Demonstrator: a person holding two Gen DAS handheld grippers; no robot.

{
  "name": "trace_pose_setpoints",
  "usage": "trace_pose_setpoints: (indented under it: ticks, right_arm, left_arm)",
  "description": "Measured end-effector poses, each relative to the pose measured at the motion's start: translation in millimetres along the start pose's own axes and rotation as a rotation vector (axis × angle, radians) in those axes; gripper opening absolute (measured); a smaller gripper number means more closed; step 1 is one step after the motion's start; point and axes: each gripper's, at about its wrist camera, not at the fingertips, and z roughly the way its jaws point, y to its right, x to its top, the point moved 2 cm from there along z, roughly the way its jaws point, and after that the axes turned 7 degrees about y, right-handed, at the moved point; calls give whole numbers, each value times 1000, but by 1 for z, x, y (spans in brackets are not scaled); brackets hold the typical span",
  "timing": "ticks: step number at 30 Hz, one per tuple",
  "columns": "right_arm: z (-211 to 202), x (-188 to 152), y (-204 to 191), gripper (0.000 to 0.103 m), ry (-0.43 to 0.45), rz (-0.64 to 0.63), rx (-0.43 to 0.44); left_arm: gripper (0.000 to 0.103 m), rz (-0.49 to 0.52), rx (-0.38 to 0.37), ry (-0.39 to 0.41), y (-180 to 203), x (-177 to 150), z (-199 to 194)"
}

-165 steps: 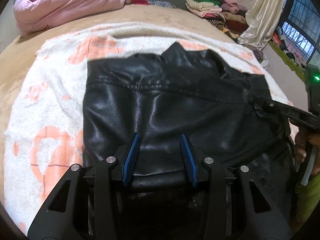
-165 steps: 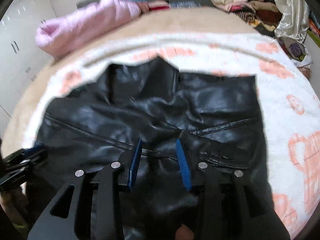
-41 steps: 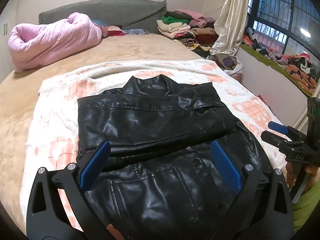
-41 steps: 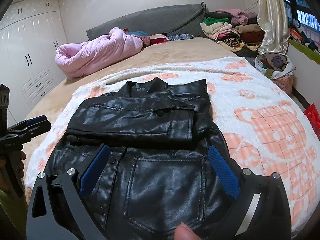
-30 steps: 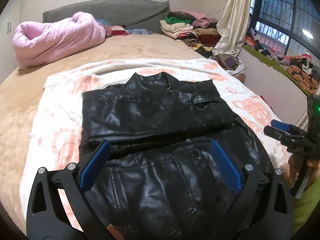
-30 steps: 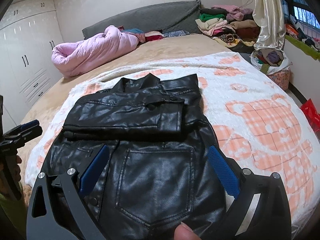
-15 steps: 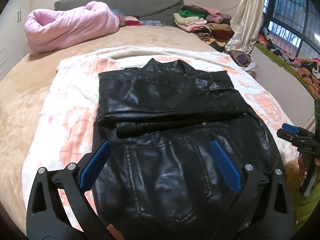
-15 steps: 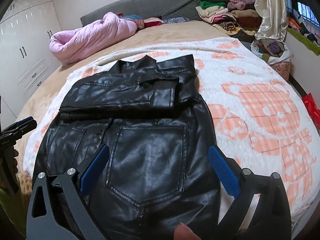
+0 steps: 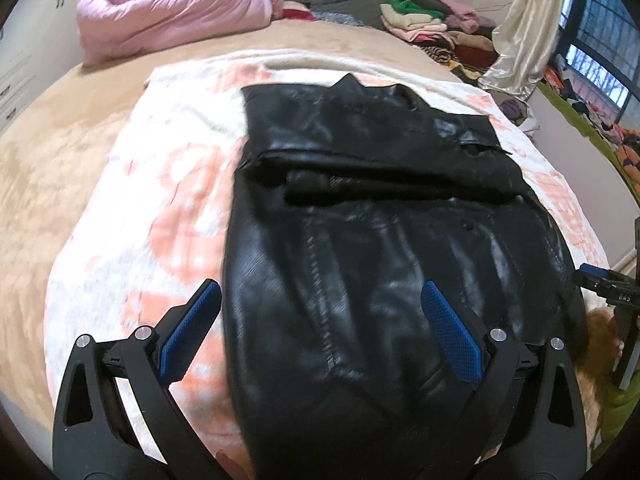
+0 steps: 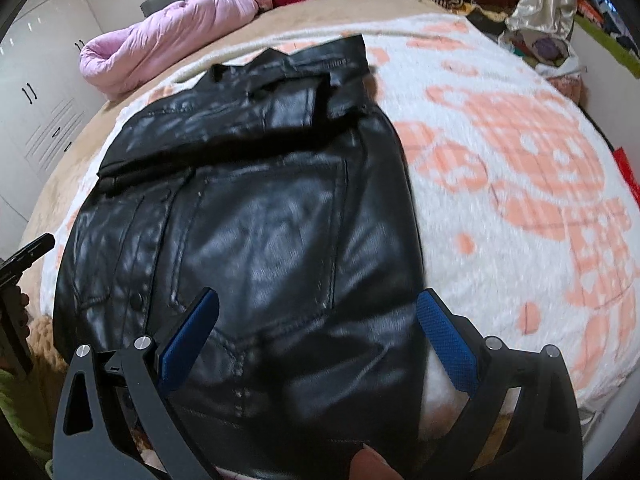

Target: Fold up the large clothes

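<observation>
A black leather jacket point(image 9: 376, 240) lies flat on a white blanket with orange bear prints point(image 9: 160, 200), which is spread over a tan bed point(image 9: 60, 140). The jacket's upper part is folded across itself into a band near the collar, with the lower body and a stitched pocket point(image 10: 264, 240) facing up toward the cameras. The left gripper point(image 9: 320, 332) hangs over the jacket's near left edge, jaws spread wide, one blue pad over the blanket and the other over the leather, holding nothing. The right gripper point(image 10: 320, 336) hangs over the near right edge, jaws likewise spread and empty. A rolled pink quilt point(image 9: 172, 8) rests at the far side of the bed, and stacked folded clothes point(image 9: 424, 20) sit beyond it near a cream curtain point(image 9: 520, 32).
</observation>
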Motion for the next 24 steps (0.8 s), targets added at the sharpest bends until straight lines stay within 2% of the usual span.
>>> trace_pose_setpoints:
  ticks: [7,16,19,23,24]
  right_arm:
    - [0,-13,11,99,-34,18,7]
    - [4,-34,21,99,-105,24,12]
    - [5,-41,24,98,-126,29,25]
    - [2,-48,25,98,-149,22,60]
    - [1,-49,24,94,-155,14,66]
  left_arm:
    - [93,-30,10,-70,-18,-24,3]
    - [93,-98,-73,-140,-32,-59,2]
    - [84,-116,-95,-151,-34,-68,-1]
    - [79,-158,-115,-159,-37,-78,-4]
    - [75,-175,-116,-160,-37,-81,-5]
